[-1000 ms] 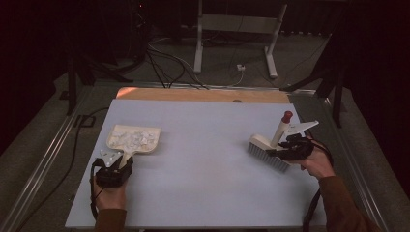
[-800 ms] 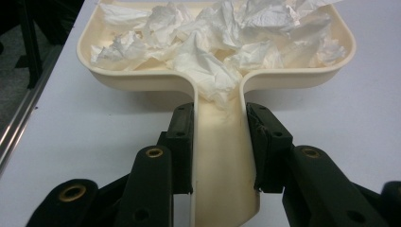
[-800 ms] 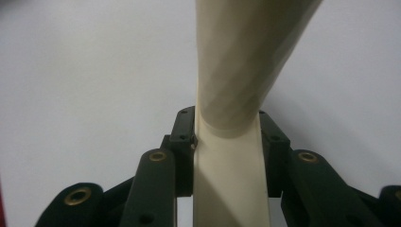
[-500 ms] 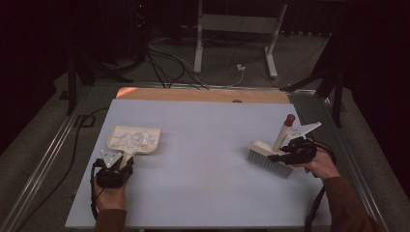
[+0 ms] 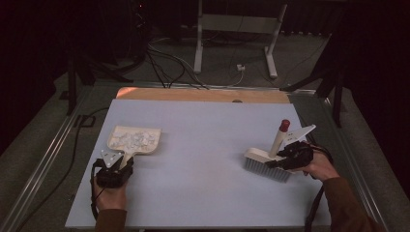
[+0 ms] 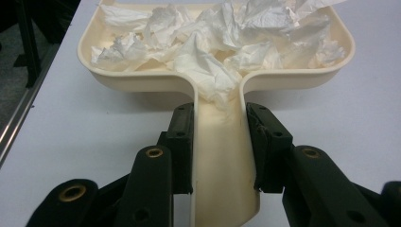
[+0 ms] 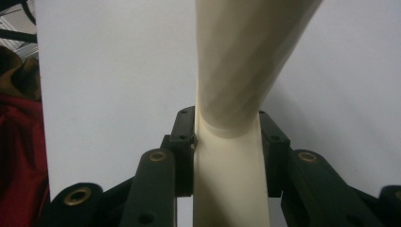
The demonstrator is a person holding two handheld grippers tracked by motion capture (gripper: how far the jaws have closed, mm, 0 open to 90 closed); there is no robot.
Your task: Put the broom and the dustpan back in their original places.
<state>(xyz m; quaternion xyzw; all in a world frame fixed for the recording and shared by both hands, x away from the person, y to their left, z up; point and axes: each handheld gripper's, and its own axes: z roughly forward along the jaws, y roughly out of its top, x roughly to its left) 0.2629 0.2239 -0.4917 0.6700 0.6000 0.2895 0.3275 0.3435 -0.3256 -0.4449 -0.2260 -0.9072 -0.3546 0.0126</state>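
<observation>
- The left gripper (image 6: 220,142) is clamping the dustpan (image 6: 215,82) handle; the pan, holding crumpled paper (image 6: 213,42), is lying at nine o'clock on the table (image 5: 203,145).
- The right gripper (image 7: 227,151) is gripping the brush (image 5: 266,162) handle at three o'clock, bristles resting on the table.

Pale table (image 5: 203,145), metal stand (image 5: 237,29), floor cables (image 5: 164,58)

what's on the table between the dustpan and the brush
Nothing: in the high view, the stretch of table between the dustpan of crumpled paper and the brush is bare.
</observation>
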